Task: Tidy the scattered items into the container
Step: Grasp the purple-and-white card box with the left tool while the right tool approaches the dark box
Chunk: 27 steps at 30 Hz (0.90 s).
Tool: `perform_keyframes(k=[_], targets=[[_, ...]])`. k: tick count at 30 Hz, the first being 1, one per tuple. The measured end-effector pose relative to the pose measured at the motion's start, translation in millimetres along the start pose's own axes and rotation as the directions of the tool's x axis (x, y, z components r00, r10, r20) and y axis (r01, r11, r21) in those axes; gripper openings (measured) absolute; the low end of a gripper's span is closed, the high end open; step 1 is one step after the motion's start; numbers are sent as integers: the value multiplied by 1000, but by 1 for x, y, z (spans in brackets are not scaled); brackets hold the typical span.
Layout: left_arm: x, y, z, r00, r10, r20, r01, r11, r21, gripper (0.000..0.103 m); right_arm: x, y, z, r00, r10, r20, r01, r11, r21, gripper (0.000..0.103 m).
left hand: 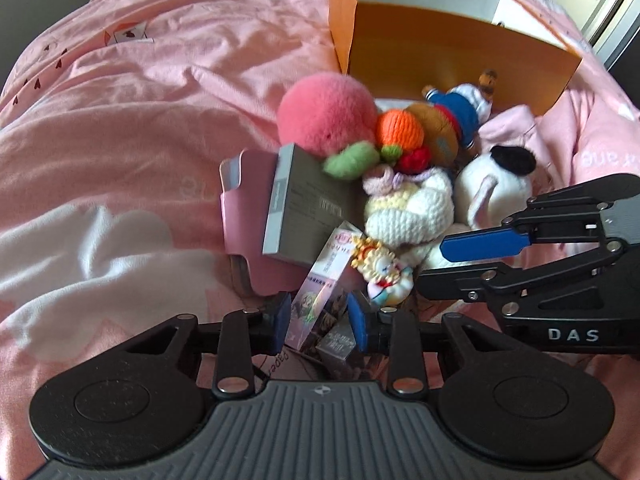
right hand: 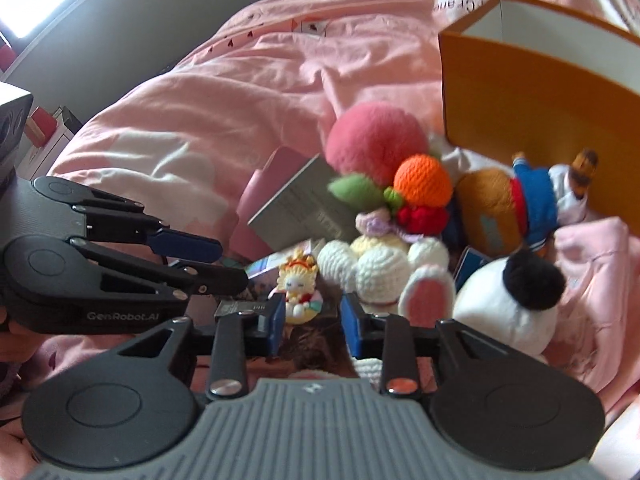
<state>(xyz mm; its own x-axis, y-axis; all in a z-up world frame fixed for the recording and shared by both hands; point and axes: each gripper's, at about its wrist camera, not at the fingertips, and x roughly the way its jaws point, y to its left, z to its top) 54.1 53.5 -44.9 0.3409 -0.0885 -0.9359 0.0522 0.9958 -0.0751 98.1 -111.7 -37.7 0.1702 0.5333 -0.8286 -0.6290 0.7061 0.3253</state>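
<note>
Everywhere under my tools lies a rumpled pink bedspread (left hand: 140, 128) with white patches; a door (left hand: 612, 4) shows at the room's edge. My left gripper (left hand: 320, 322) has narrowed around a small printed box (left hand: 320, 296), pads at its sides. My right gripper (right hand: 313, 322) stands narrow beside a little figurine (right hand: 298, 292), gripping nothing. Scattered toys heap before the orange box (left hand: 440, 52), which lies tipped open on the bed.
</note>
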Motion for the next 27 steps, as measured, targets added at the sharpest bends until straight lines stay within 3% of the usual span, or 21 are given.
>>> perform_keyframes(k=[8,10,15,18,20,23,27], targets=[[19,0,4,998,11,-59,-7,998,57,38,17,0,-1,997,33,-73,-33,999,-3,35],[23,0,7,997,24,-69,-19,997,80,48,19,1,-3,995,34,-89,-36,999,-11,35],[31,-5,17,996,6,-93,8,988,152,52,22,0,-6,994,30,-110,-31,999,-9,35],[37,-4,22,992,-39,-121,57,987,147,50,24,-4,-8,994,10,-113,-9,1000,3,35],[40,-2,24,986,-84,-144,102,987,123,42,22,-7,-10,993,10,-115,-8,1000,16,35],[37,-3,22,980,-128,-155,147,982,116,42,20,-9,-16,992,12,-123,-8,1000,28,35],[32,-3,19,957,-224,-187,242,967,82,43,15,-17,-27,990,31,-137,-19,996,87,36]])
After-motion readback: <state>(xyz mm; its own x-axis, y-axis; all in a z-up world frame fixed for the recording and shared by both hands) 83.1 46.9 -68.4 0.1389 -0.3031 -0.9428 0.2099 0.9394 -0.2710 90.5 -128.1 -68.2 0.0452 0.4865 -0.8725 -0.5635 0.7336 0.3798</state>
